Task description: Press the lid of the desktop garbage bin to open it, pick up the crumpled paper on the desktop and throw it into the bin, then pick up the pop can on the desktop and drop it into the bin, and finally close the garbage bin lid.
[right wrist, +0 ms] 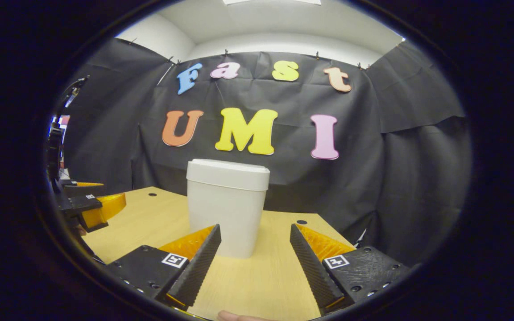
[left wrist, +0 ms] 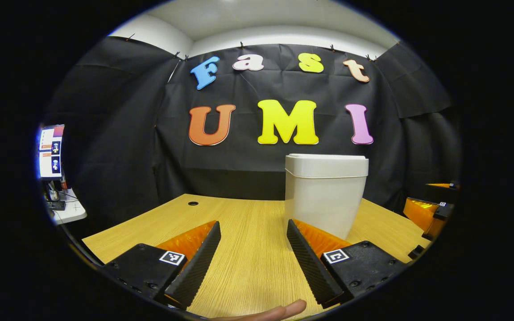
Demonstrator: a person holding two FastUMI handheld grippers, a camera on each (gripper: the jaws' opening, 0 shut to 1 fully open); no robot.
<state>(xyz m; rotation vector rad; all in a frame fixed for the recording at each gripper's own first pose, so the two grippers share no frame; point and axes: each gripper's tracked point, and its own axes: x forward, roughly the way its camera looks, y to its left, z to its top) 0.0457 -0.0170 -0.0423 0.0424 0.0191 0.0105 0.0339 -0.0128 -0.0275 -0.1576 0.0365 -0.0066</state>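
Fingertip at the near edge, then the left gripper and right gripper, both wide open and empty. Bin stands mid-counter, lid down. An off-centre press could tip it, judging by its narrow base.

white bin stands upright on the wood desktop, lid down flat & shut. tall boxy shape w/ rounded corners, plain sides, lid slightly wider than the body. from my left tongs it's ahead & off to the right, just past the right finger. from my right tongs it's ahead & a bit left, base just behind the left finger. not touching either.
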